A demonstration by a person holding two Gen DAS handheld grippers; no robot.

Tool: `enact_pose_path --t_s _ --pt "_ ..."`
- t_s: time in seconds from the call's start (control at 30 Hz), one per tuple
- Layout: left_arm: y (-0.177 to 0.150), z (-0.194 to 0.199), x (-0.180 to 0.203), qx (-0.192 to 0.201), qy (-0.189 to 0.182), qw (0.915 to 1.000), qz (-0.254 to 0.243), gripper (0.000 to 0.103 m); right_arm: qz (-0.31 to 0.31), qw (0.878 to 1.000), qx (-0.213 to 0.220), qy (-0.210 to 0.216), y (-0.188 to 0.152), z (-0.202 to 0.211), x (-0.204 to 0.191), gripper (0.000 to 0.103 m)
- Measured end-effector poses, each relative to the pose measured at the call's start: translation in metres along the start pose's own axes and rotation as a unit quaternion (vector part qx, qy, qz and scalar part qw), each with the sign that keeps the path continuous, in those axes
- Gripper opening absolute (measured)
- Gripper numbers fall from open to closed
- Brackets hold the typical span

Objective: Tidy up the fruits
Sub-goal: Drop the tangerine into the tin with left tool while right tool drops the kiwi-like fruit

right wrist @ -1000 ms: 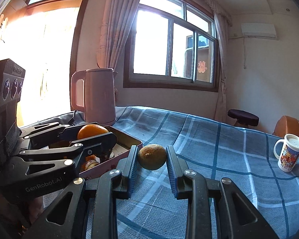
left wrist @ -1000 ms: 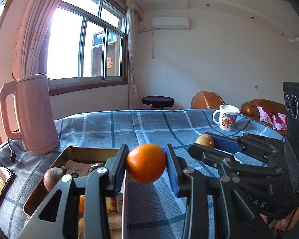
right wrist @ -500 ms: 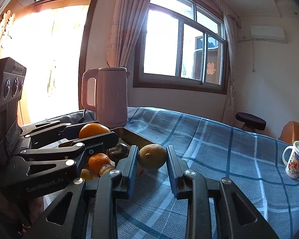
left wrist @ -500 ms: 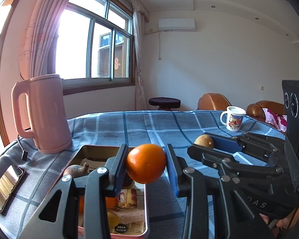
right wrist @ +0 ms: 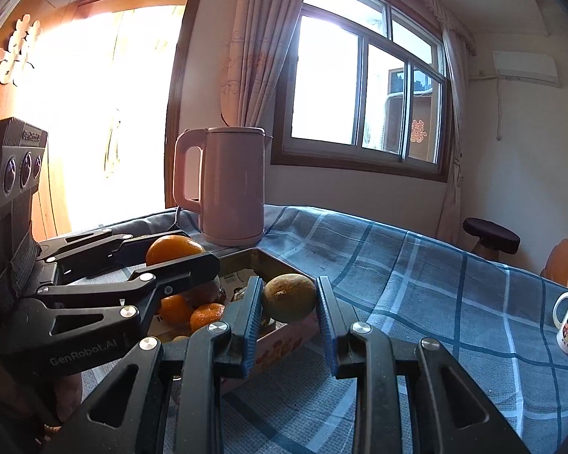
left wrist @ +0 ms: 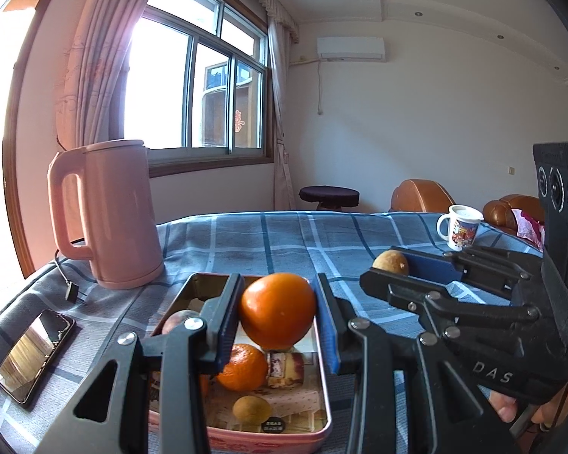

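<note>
Two tools grip fruit: left [left wrist: 278,312] orange [left wrist: 278,310], right [right wrist: 288,299] lemon [right wrist: 289,297].

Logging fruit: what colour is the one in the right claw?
Dull yellow-brown fruit, clearest in the right wrist view.

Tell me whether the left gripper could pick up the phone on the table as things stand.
Probably not yet. The left gripper is shut on an orange, held over the tin of fruit. The phone lies uncovered on the cloth to its left, so the path looks free once the orange is dropped.
</note>
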State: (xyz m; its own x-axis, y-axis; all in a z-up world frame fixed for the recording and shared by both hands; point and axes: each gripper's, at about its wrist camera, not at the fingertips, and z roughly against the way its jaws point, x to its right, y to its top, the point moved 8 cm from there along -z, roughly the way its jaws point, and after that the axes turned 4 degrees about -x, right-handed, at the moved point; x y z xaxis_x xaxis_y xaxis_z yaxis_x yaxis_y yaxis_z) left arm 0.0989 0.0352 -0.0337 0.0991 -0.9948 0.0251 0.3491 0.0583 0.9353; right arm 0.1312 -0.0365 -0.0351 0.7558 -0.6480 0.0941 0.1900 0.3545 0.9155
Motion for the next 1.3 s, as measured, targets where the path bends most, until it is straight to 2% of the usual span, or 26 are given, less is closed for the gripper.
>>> enact_pose_path --t_s 0.4,0.8,1.3 --pt "-0.004 0.005 -0.03 -0.004 0.021 0.9997 0.015 0.039 0.017 1.0 -0.011 0.023 0.004 -0.016 -0.027 0.03" --pt "-0.014 0.004 -0.058 -0.025 0.042 0.9983 0.03 0.039 0.022 0.998 -0.033 0.046 0.002 -0.039 -0.05 0.03" --pt "-0.041 -0.018 -0.069 -0.092 0.046 0.9941 0.033 0.039 0.015 0.992 -0.111 0.058 -0.024 -0.074 -0.057 0.03"
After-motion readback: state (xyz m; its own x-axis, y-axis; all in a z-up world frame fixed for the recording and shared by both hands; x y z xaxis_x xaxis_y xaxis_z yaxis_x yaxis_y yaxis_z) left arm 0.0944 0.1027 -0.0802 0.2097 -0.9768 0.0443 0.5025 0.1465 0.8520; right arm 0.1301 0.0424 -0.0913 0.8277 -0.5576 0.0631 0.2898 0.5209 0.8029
